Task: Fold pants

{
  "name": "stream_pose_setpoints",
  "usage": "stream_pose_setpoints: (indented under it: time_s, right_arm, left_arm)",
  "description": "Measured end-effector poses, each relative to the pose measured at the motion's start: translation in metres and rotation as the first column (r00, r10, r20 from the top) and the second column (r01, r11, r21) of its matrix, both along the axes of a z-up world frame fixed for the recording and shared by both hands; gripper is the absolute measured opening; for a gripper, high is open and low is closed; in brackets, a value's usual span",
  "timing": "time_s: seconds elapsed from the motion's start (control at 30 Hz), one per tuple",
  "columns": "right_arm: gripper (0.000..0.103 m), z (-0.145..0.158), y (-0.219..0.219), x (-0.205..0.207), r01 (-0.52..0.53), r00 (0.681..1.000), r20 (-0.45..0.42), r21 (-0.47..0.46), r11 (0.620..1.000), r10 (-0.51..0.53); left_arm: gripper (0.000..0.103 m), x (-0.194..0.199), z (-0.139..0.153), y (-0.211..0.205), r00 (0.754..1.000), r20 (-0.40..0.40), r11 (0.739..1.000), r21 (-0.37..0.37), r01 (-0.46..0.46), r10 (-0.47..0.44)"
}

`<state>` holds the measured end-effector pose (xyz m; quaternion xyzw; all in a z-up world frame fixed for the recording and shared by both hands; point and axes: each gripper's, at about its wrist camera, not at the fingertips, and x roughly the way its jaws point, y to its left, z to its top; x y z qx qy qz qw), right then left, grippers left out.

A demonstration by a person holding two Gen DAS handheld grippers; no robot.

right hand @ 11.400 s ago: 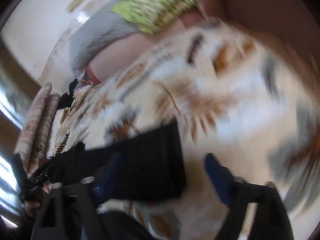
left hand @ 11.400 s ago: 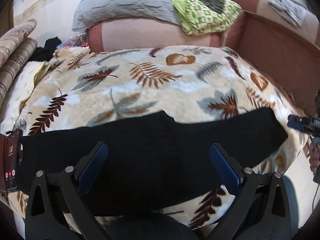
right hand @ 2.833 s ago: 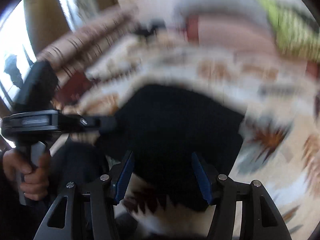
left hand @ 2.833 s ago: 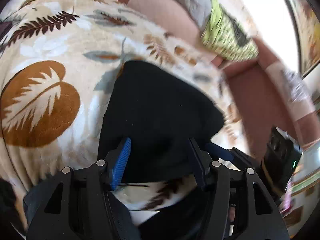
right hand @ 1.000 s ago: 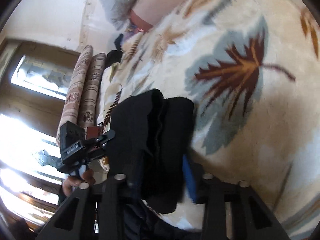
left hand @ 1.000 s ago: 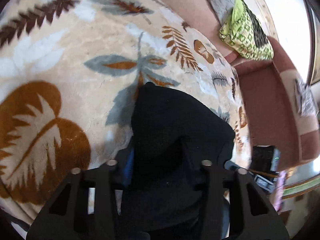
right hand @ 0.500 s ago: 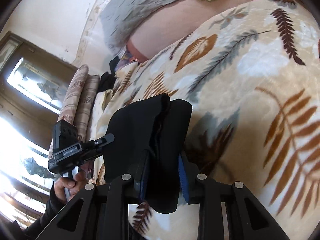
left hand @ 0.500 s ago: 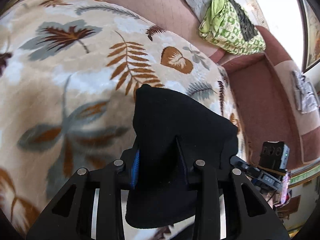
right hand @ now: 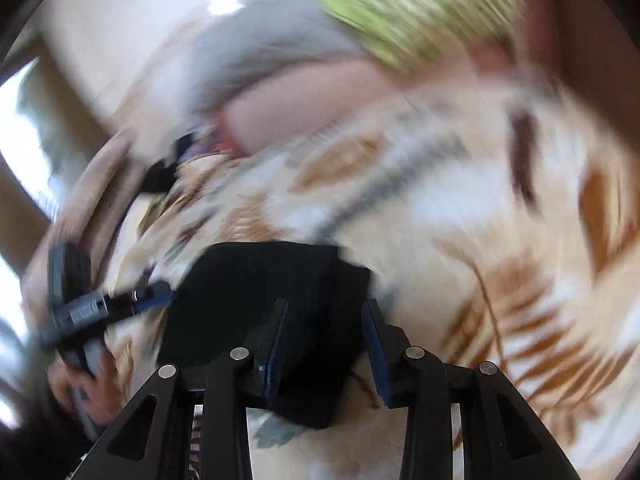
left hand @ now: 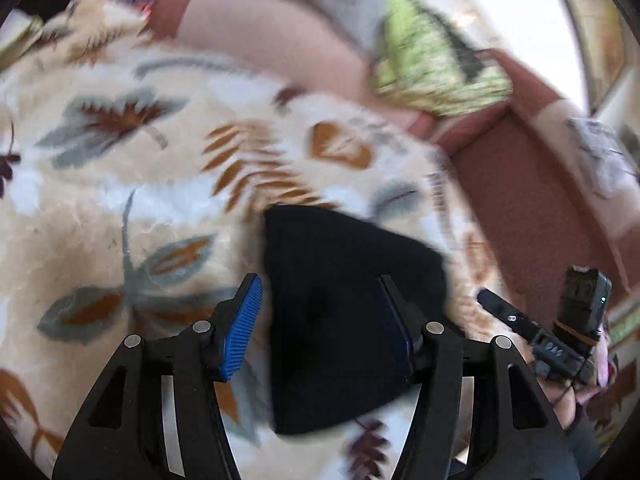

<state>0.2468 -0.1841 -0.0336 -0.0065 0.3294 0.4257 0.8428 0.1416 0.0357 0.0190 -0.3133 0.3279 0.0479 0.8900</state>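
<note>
**Both grippers open over folded black pants on leaf-print blanket**

The left gripper (left hand: 320, 320) hovers low over the folded black pants (left hand: 344, 320), its jaws spread wide, one blue pad (left hand: 242, 326) off the bundle's left edge and the other finger above the dark cloth. The right gripper (right hand: 326, 344) sits at the opposite side of the same bundle (right hand: 260, 300), jaws apart with black fabric showing between them; whether the pads touch the cloth cannot be told. Each wrist view catches the other gripper beside the pants, and the right view shows the person's hand (right hand: 90, 384) on the left tool's handle. Both views are smeared by motion.

The pants lie as a compact dark stack on a cream blanket (left hand: 120, 208) printed with brown and grey leaves. Beyond it runs a pink-and-maroon sofa back (left hand: 272, 48), with a grey quilt (right hand: 256, 48) and a green patterned cloth (left hand: 432, 68) draped on top. Open blanket spreads to the left and beyond the bundle; the maroon sofa side (left hand: 532, 184) stands near the bundle's right.
</note>
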Motion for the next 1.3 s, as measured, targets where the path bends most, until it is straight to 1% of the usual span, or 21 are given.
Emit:
stream_pose_setpoints:
  time_s: [0.07, 0.13, 0.2, 0.23, 0.33, 0.43, 0.47, 0.5, 0.53, 0.6, 0.63, 0.67, 0.7, 0.73, 0.77, 0.8, 0.83, 0.97, 1.1, 1.17, 1.3]
  right_arm:
    - [0.035, 0.007, 0.013, -0.027, -0.121, 0.987, 0.098, -0.041, 0.992, 0.124]
    - [0.035, -0.004, 0.033, -0.043, -0.174, 0.965, 0.17, -0.145, 0.974, 0.198]
    - [0.035, -0.037, 0.048, -0.035, -0.184, 0.971, 0.1, -0.254, 0.949, 0.215]
    - [0.035, -0.052, 0.053, -0.027, -0.178, 0.977, 0.064, -0.287, 0.941, 0.204]
    - [0.035, -0.045, 0.049, -0.026, -0.158, 0.98, 0.076, -0.263, 0.952, 0.183]
    - [0.035, -0.022, 0.052, -0.029, -0.167, 0.973, 0.118, -0.252, 0.953, 0.201]
    - [0.035, -0.01, 0.05, -0.03, -0.162, 0.967, 0.159, -0.224, 0.961, 0.2]
    - [0.037, 0.002, 0.054, -0.03, -0.151, 0.961, 0.202, -0.189, 0.97, 0.189]
    - [0.037, 0.01, 0.056, -0.028, -0.14, 0.956, 0.233, -0.168, 0.976, 0.178]
    - [0.037, 0.018, 0.068, -0.016, -0.112, 0.945, 0.293, -0.137, 0.984, 0.148]
    - [0.037, 0.015, 0.082, -0.009, -0.103, 0.947, 0.29, -0.133, 0.986, 0.138]
    - [0.037, 0.004, 0.09, 0.005, -0.095, 0.956, 0.261, -0.155, 0.983, 0.134]
    - [0.037, -0.014, 0.101, 0.022, -0.068, 0.973, 0.202, -0.228, 0.971, 0.116]
    - [0.037, -0.036, 0.106, 0.038, -0.052, 0.988, 0.126, -0.288, 0.956, 0.091]
    - [0.039, -0.049, 0.1, 0.047, -0.052, 0.994, 0.084, -0.241, 0.969, 0.075]
    - [0.039, -0.046, 0.092, 0.048, -0.053, 0.994, 0.087, -0.15, 0.987, 0.067]
    - [0.039, -0.046, 0.09, 0.05, -0.058, 0.995, 0.072, -0.137, 0.989, 0.069]
    - [0.043, -0.046, 0.096, 0.051, -0.061, 0.993, 0.091, -0.15, 0.987, 0.075]
    - [0.052, -0.047, 0.1, 0.034, -0.065, 0.984, 0.151, -0.198, 0.978, 0.096]
    - [0.053, -0.047, 0.099, 0.031, -0.061, 0.98, 0.176, -0.196, 0.979, 0.096]
    - [0.053, -0.049, 0.087, 0.025, -0.068, 0.979, 0.178, -0.167, 0.984, 0.098]
  left_arm:
    - [0.058, -0.013, 0.007, -0.019, 0.996, 0.059, 0.997, -0.02, 0.071, -0.07]
    - [0.058, -0.009, -0.013, -0.034, 0.993, 0.018, 0.991, -0.065, 0.119, -0.118]
    - [0.057, 0.007, -0.039, -0.041, 0.987, -0.09, 0.989, -0.076, 0.125, -0.131]
    - [0.058, 0.009, -0.041, -0.042, 0.987, -0.088, 0.989, -0.065, 0.13, -0.136]
    - [0.058, 0.011, -0.021, -0.036, 0.986, -0.089, 0.988, -0.076, 0.137, -0.143]
    - [0.059, 0.01, 0.018, -0.024, 0.992, 0.034, 0.992, -0.007, 0.123, -0.123]
    - [0.062, 0.011, 0.024, -0.021, 0.991, 0.066, 0.993, 0.005, 0.118, -0.118]
    - [0.073, 0.016, 0.032, -0.015, 0.988, 0.104, 0.994, 0.009, 0.109, -0.11]
    - [0.077, 0.027, 0.033, -0.01, 0.986, 0.121, 0.994, -0.006, 0.113, -0.111]
    - [0.077, 0.052, 0.022, -0.004, 0.986, 0.1, 0.989, -0.057, 0.137, -0.131]
    - [0.077, 0.068, 0.006, -0.001, 0.989, 0.054, 0.986, -0.086, 0.142, -0.137]
    - [0.076, 0.078, -0.008, 0.002, 0.992, -0.007, 0.988, -0.09, 0.126, -0.127]
    - [0.076, 0.087, -0.029, 0.005, 0.991, -0.067, 0.988, -0.111, 0.105, -0.113]
    - [0.076, 0.085, -0.036, 0.004, 0.994, -0.025, 0.989, -0.109, 0.1, -0.103]
    - [0.076, 0.079, -0.034, 0.003, 0.995, 0.013, 0.991, -0.094, 0.097, -0.096]
    - [0.076, 0.075, -0.034, 0.002, 0.995, 0.033, 0.991, -0.091, 0.097, -0.095]
    - [0.076, 0.073, -0.034, 0.002, 0.994, 0.051, 0.991, -0.086, 0.1, -0.096]
    - [0.081, 0.072, -0.033, -0.002, 0.993, 0.081, 0.994, -0.061, 0.096, -0.091]
    - [0.087, 0.073, -0.026, -0.019, 0.992, 0.089, 0.996, 0.041, 0.081, -0.084]
    - [0.087, 0.072, -0.026, -0.024, 0.994, 0.08, 0.995, 0.075, 0.066, -0.072]
    - [0.087, 0.068, -0.031, -0.016, 0.993, 0.116, 1.0, -0.002, 0.022, -0.022]
